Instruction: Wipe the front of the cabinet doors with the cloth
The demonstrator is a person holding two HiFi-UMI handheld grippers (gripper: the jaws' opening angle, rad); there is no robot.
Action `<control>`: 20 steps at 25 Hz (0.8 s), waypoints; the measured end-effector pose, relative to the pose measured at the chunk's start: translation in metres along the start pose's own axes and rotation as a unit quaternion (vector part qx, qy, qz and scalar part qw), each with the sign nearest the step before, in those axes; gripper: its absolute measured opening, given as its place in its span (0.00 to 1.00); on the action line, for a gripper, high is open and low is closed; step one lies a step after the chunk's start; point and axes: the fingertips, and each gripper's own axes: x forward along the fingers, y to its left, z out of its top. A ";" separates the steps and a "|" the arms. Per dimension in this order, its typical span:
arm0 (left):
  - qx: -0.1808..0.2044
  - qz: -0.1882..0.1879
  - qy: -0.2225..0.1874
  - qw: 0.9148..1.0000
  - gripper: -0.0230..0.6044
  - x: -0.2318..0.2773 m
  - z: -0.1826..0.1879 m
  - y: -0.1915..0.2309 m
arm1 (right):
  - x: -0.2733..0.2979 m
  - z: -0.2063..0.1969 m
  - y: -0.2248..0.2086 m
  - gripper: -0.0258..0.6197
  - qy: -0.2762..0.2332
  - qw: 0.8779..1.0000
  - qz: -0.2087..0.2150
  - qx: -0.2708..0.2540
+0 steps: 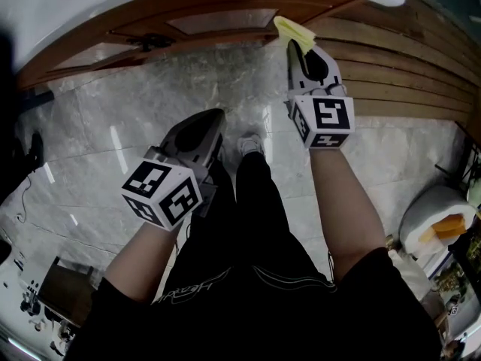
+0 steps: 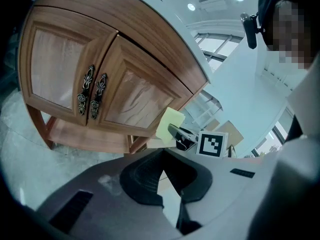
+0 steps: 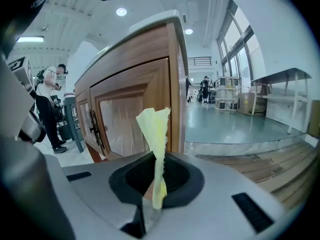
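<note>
Beside the cabinet's right corner, the right gripper (image 1: 297,51) pinches the yellow cloth (image 3: 154,134) near the cabinet doors (image 2: 131,91). The left gripper (image 1: 213,120) hangs closed, empty. Wiping apparently remains undone.

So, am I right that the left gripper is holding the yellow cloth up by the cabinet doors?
Not quite: the right gripper is holding the yellow cloth up by the cabinet doors, as the right gripper view shows; the left gripper holds nothing.
</note>
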 end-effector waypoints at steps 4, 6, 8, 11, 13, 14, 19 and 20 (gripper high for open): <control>0.006 -0.008 0.009 1.000 0.05 0.008 -0.004 -0.011 | -0.008 -0.003 -0.017 0.10 -0.003 1.000 -0.015 0.010; 0.007 -0.010 0.012 1.000 0.05 0.012 -0.006 -0.014 | -0.012 -0.005 -0.023 0.10 -0.004 1.000 -0.019 0.012; 0.008 -0.011 0.015 1.000 0.05 0.014 -0.009 -0.017 | -0.015 -0.007 -0.026 0.10 -0.004 1.000 -0.022 0.013; 0.009 -0.014 0.019 1.000 0.05 0.017 -0.013 -0.021 | -0.018 -0.010 -0.030 0.10 -0.003 1.000 -0.025 0.016; 0.010 -0.015 0.021 1.000 0.05 0.018 -0.015 -0.021 | -0.020 -0.012 -0.032 0.10 -0.003 0.999 -0.027 0.017; 0.010 -0.015 0.022 1.000 0.05 0.018 -0.016 -0.021 | -0.021 -0.012 -0.032 0.10 -0.003 0.999 -0.028 0.018; 0.009 -0.014 0.020 1.000 0.05 0.013 -0.016 -0.019 | -0.025 -0.018 -0.025 0.10 0.004 1.000 -0.017 0.018; 0.008 -0.014 0.018 1.000 0.05 0.012 -0.016 -0.018 | -0.025 -0.018 -0.021 0.10 0.005 1.000 -0.012 0.016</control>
